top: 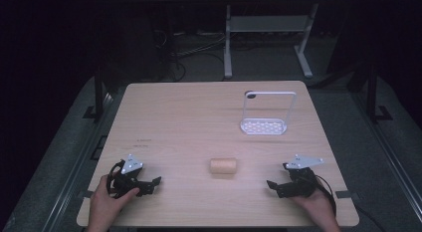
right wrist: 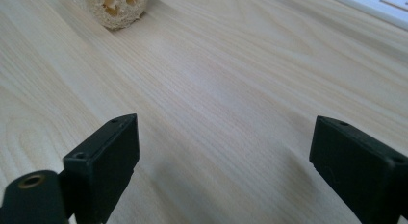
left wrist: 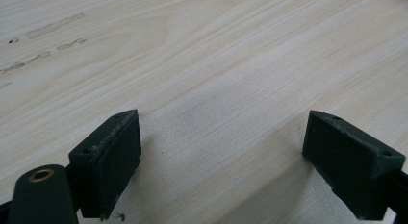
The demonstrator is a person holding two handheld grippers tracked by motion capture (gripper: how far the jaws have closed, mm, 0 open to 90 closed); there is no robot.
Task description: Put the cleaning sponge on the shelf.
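Loofah piece (top: 223, 166) lies untouched mid-table, so nothing looks done yet. Left gripper (top: 149, 184) rests with jaws spread and empty; right gripper (top: 273, 187) likewise, well apart from the white rack (top: 263, 126) beyond.

loofah piece (top: 223, 166) mid-table, rack (top: 263, 125) behind right

Left gripper (top: 149, 184): held in the person's left hand (top: 107, 199), low over the near left of the table, jaws spread wide, nothing between them. Right gripper (top: 278, 187): held in the right hand (top: 316, 204), near right, jaws likewise wide apart.
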